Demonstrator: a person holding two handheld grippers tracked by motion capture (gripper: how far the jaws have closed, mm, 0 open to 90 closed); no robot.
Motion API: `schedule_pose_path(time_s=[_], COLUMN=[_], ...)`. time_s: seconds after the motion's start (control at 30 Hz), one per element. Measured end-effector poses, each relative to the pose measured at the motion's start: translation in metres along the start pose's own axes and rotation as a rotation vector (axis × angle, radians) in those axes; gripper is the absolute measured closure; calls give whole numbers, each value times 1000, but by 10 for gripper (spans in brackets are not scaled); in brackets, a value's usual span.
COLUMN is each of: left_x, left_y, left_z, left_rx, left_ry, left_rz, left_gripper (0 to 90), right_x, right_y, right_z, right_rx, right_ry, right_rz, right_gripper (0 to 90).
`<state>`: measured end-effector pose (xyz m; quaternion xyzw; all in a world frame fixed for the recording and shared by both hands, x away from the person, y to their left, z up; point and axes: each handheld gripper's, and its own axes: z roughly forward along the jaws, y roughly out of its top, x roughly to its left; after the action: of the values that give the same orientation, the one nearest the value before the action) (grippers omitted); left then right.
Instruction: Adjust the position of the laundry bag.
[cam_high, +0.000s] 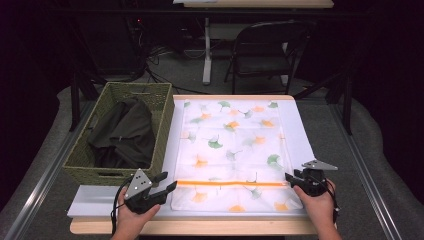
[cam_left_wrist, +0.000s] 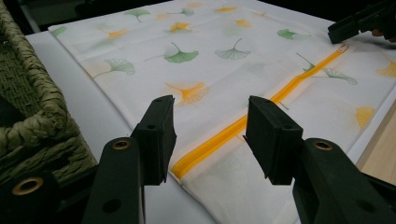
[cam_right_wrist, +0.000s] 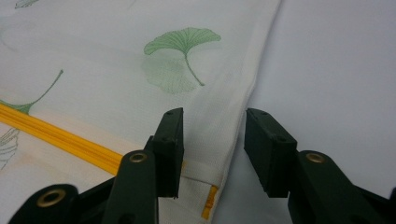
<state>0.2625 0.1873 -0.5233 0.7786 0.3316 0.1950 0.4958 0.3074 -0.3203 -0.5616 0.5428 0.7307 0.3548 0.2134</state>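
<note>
Item: mesh laundry bag (cam_high: 232, 150), white, printed with green and orange ginkgo leaves, lay flat on a white sheet (cam_high: 302, 135) covering the bench (cam_high: 200, 227). An orange zipper (cam_high: 230, 183) ran across the bag near its front edge.

Left gripper (cam_high: 170, 182): held in the person's left hand (cam_high: 131, 217) at the bag's front left corner, jaws released and apart, aimed at the zipper's left end just above the cloth.

Right gripper (cam_high: 290, 178): held in the right hand (cam_high: 320, 205) at the bag's right edge, jaws released, straddling the hem where the zipper ended, with nothing pinched between them.

Wicker basket (cam_high: 165, 107): stood left of the bag, just beside it, holding dark clothing (cam_high: 125, 132).

Folding chair (cam_high: 265, 50): stood beyond the bench.
</note>
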Motion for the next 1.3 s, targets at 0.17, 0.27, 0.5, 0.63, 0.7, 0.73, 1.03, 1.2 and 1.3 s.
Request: schedule_pose_path(time_s=[0.17,0.27,0.5,0.63,0.7,0.73,1.03,1.2,1.3], left_x=[0,0,0,1,1,2,1,-6,-12], left_y=[-1,-1,-2,-4,-5,-6,-9,-10,-10], left_z=[1,2,5,6,7,8,10,15,18], left_rx=[2,11,44,63,85,98,163,188,216], left_ry=[-2,-5,0,-1,1,3,-27,-63,-91], left_rz=[-1,-2,-8,-24,-47,-56,-60,-28,7], left_gripper=[521,521,525,532,533,531,532,529,535], right_x=[1,3,7,7,6,5,3,3,3], right_y=[0,0,1,1,2,2,2,2,2], right_z=[0,1,2,3,3,3,2,2,2], right_rx=[4,4,5,4,9,9,11,10,9], right_ry=[0,-3,-14,-14,-17,-12,-6,1,3], right_rz=[-15,-22,-59,-69,-71,-71,-54,-44,-39], right_gripper=[604,624,707,765,793,807,863,873,872])
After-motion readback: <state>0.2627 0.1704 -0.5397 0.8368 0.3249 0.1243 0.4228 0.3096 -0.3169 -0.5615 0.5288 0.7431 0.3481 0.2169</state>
